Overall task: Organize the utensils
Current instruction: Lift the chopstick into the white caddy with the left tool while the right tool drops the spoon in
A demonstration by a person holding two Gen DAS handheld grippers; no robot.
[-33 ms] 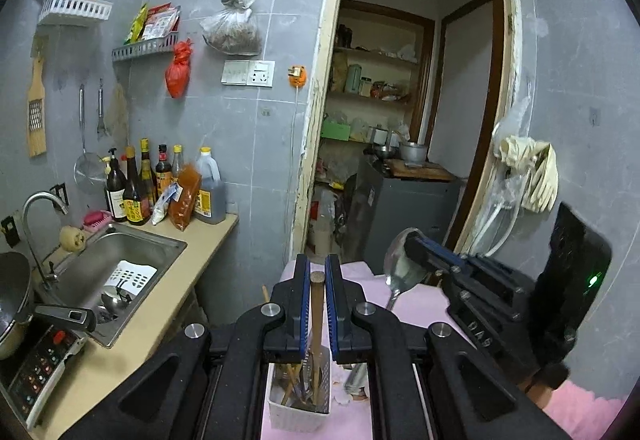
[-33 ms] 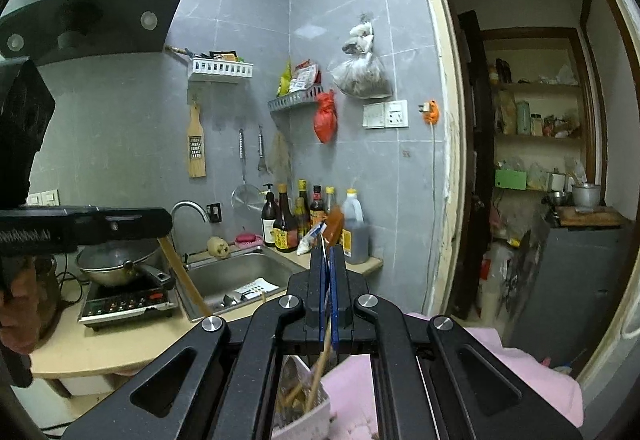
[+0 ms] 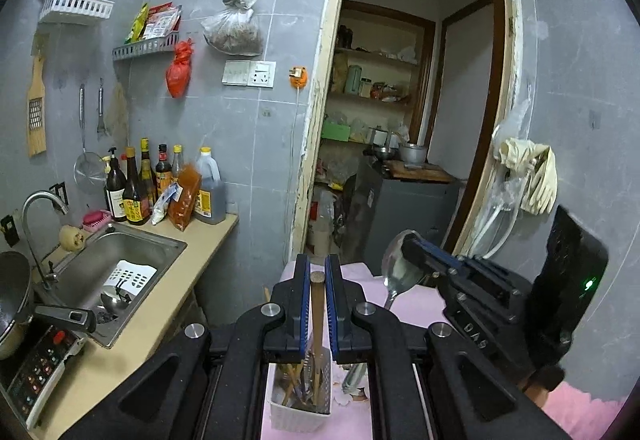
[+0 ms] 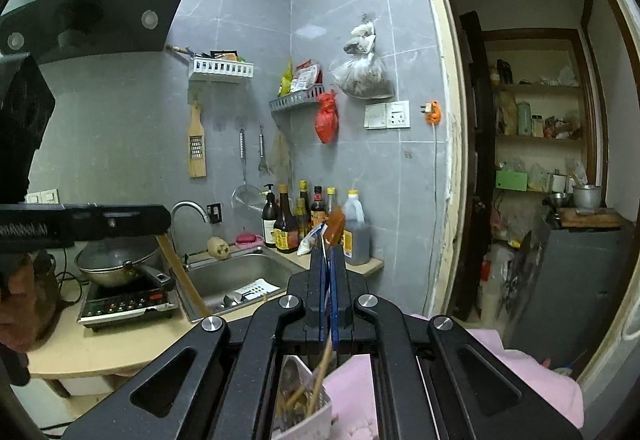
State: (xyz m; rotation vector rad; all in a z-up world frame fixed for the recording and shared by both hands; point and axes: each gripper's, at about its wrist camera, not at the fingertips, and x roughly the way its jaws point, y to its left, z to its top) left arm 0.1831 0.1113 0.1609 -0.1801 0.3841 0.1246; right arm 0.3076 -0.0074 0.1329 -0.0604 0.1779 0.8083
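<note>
My left gripper [image 3: 317, 274] is shut on a wooden handle [image 3: 317, 304] that stands upright and runs down into a white slotted utensil holder [image 3: 299, 414] on the pink cloth. The holder has several utensils in it. My right gripper [image 4: 329, 260] is shut on the bowl of a metal spoon [image 3: 398, 266]; the spoon's handle slants down beside the holder. In the right wrist view the spoon shows only as a thin edge between the pads, and the holder [image 4: 310, 418] lies below the jaws. The left gripper's wooden handle [image 4: 182, 278] shows at left there.
A beige counter [image 3: 132, 336] at left holds a steel sink [image 3: 120, 260], a wok on an induction cooker [image 4: 124, 304] and bottles [image 3: 136, 191]. Pink cloth [image 3: 412, 300] covers the surface under the holder. An open doorway [image 3: 404, 139] lies ahead.
</note>
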